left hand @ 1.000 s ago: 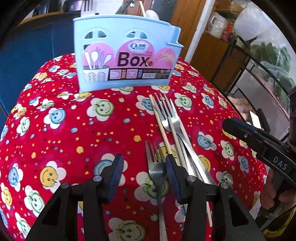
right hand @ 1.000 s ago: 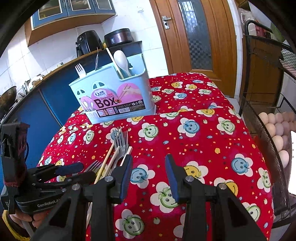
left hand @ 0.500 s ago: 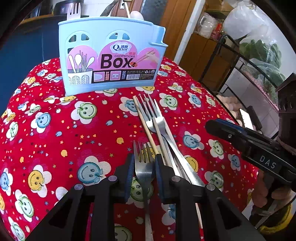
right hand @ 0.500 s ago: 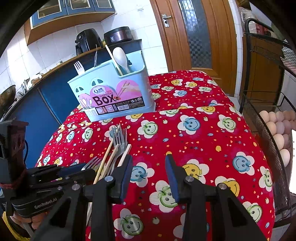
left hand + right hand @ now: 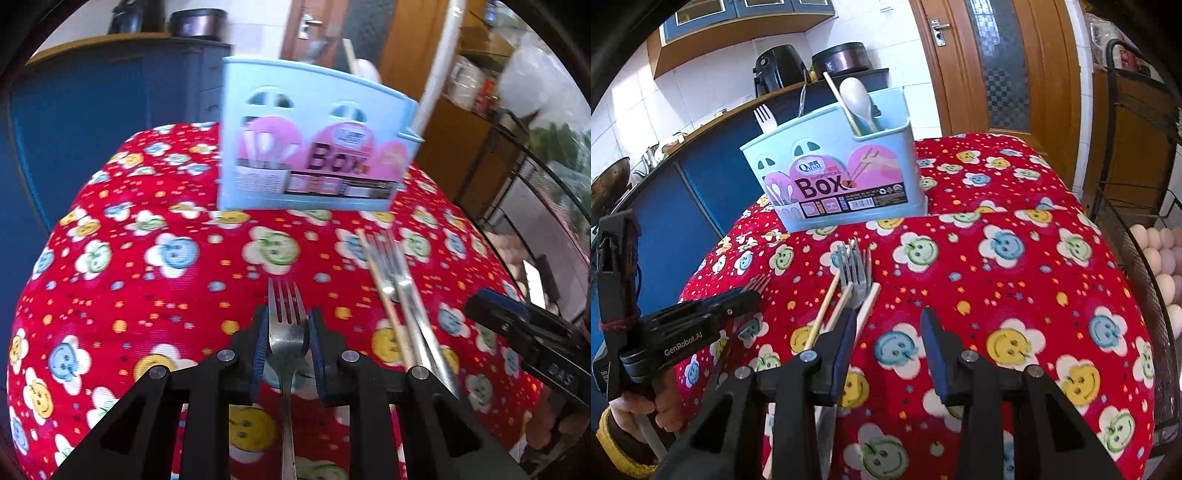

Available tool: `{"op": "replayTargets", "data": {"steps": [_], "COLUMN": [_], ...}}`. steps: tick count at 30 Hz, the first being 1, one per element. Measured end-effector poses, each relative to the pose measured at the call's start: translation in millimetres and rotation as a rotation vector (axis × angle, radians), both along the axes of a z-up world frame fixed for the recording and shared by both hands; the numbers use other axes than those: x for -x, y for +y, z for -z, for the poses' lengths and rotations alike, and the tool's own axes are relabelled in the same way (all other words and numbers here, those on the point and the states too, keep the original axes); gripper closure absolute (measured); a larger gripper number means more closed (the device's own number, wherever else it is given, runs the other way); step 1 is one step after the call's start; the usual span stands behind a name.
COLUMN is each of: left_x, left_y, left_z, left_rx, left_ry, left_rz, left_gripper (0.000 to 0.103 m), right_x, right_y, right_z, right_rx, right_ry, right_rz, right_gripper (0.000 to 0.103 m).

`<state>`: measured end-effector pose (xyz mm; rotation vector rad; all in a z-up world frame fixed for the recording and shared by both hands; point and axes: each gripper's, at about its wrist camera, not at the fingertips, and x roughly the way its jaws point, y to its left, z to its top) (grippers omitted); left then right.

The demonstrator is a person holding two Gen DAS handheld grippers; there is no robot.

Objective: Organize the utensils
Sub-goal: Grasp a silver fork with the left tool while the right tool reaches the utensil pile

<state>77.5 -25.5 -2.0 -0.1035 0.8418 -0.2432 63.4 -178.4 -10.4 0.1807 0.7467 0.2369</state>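
Observation:
My left gripper [image 5: 286,325] is shut on a steel fork [image 5: 286,325], tines pointing toward the light blue utensil box [image 5: 314,147]; the fork is held above the red smiley-face tablecloth [image 5: 147,277]. More forks and chopsticks [image 5: 399,291] lie on the cloth to its right. In the right wrist view my right gripper [image 5: 888,332] is open and empty above the cloth, just right of the loose forks and chopsticks [image 5: 853,273]. The box [image 5: 834,184] holds a white fork, a chopstick and a white spoon [image 5: 855,98]. The left gripper [image 5: 738,299] shows at left with the fork tines [image 5: 757,284].
A blue cabinet [image 5: 701,177] with appliances stands behind the table. A wire rack with eggs [image 5: 1160,266] is at the right. A wooden door [image 5: 993,62] is behind. The right gripper shows in the left wrist view [image 5: 528,332] at right.
My left gripper has closed on the fork and lifted it left, away from the pile of forks and chopsticks. The right gripper has stayed open in place.

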Motion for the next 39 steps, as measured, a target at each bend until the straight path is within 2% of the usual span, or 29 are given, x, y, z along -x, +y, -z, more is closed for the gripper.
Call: {"op": "replayTargets", "data": {"steps": [12,22,28,32,36,39], "left_x": [-17.9,-30.7,-32.9,-32.7,-33.8,-34.0], "left_y": [25.4,34.1,32.3,33.9,35.5,37.2], "left_z": [-2.6,6.9,6.3,5.3,4.3,2.7], "left_rx": [0.015,0.069,0.044,0.046,0.059,0.076], "left_ry": [-0.034,0.026,0.031,0.035,0.042,0.045], "left_rz": [-0.104,-0.12,-0.085,-0.069,-0.056,-0.044], "left_gripper": [0.081,0.081,0.08,0.08,0.08,0.08], "right_x": [-39.8,-64.6,-78.1,-84.9,-89.9,-90.4], "right_y": [19.9,37.0,47.3,47.2,41.8,35.8], "right_z": [1.3,-1.0,0.7,1.3,5.9,6.2], "right_rx": [-0.029,0.006,0.055,0.072,0.078,0.041], "right_ry": [0.033,0.022,0.027,0.033,0.049,0.042], "right_rz": [-0.07,-0.159,-0.176,-0.178,-0.173,-0.168], "right_gripper": [0.064,0.064,0.066,0.071,0.087,0.088]}}
